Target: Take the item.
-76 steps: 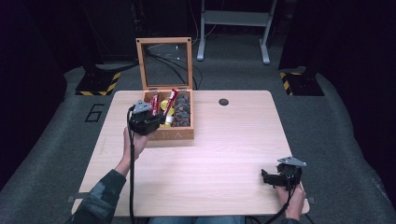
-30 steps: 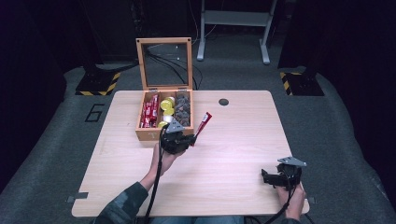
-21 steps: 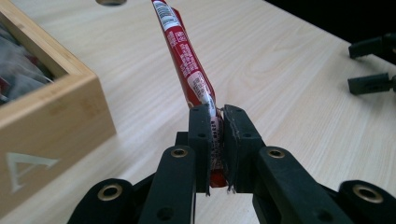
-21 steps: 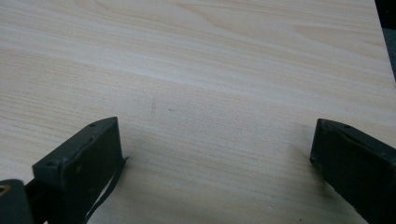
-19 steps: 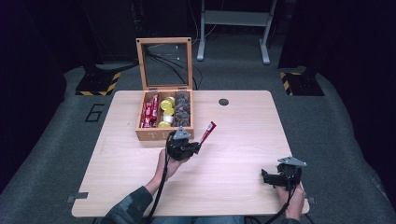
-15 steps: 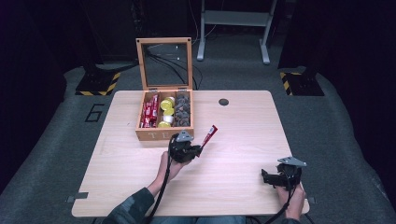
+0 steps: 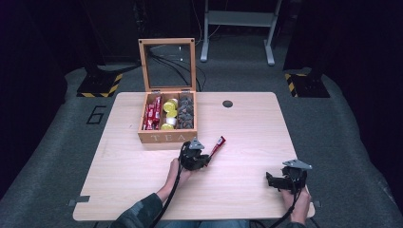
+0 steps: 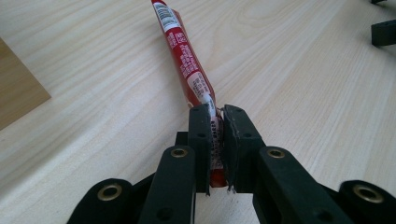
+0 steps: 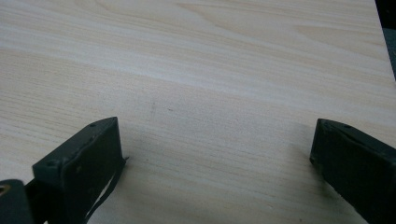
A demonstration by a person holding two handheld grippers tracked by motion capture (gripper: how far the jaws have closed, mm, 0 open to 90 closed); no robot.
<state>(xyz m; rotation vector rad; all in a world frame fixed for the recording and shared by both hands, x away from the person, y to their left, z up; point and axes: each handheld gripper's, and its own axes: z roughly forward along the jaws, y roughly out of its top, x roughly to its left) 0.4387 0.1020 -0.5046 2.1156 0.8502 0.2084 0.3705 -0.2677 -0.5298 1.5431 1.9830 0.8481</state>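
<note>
Red stick sachet [image 8: 187,65] pinched at its end by left gripper [image 8: 215,116], mid-table [image 7: 247,137]; could slip or crumple on landing. Right gripper [image 9: 215,154] gaped empty near right front corner.

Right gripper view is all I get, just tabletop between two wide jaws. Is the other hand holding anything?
Observer: Yes. The left tool is shut on a red sachet.
Operator: Where did that come from, what else is on the table?
Observer: An open wooden tea box stands at the far left, with more red sachets inside.
Operator: Is the sachet flat on the table?
Observer: No, it slants up from the jaws over the table.
</note>
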